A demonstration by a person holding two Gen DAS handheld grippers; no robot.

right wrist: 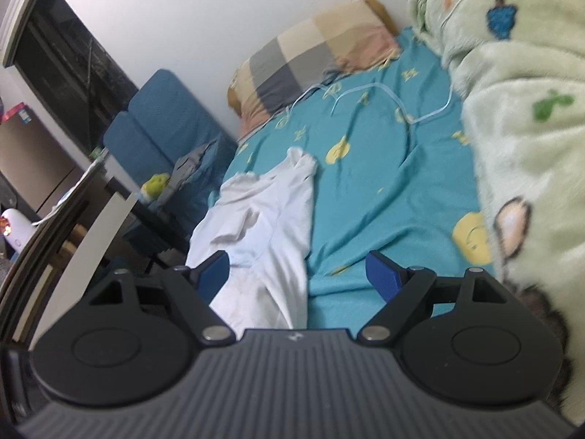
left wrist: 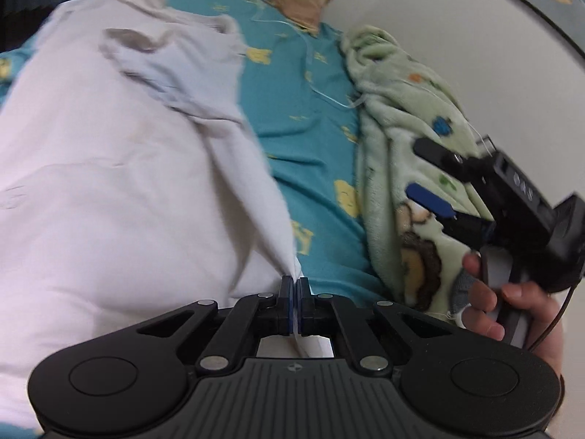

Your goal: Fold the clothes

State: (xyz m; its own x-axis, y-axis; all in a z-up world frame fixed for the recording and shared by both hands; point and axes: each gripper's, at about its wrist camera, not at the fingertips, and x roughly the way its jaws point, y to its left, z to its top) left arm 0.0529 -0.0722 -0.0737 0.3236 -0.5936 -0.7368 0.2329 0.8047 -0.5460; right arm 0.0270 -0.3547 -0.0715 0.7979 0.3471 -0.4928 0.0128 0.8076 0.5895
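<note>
A white shirt [left wrist: 109,168] lies on the teal bedsheet [left wrist: 303,109] and fills the left of the left wrist view. My left gripper [left wrist: 294,285] is shut on a pinched edge of the shirt, which pulls taut up to the jaws. My right gripper [left wrist: 420,172] shows in the left wrist view at the right, held in a hand, open and empty over the green blanket. In the right wrist view the right gripper [right wrist: 298,274] is open, with the shirt [right wrist: 263,219] below and ahead of its left finger.
A green fleece blanket [left wrist: 402,139] with cartoon prints lies bunched along the right of the bed [right wrist: 519,128]. A checked pillow [right wrist: 310,55] and a thin white cable [right wrist: 365,95] lie at the head. A blue chair [right wrist: 164,120] and dark furniture stand left of the bed.
</note>
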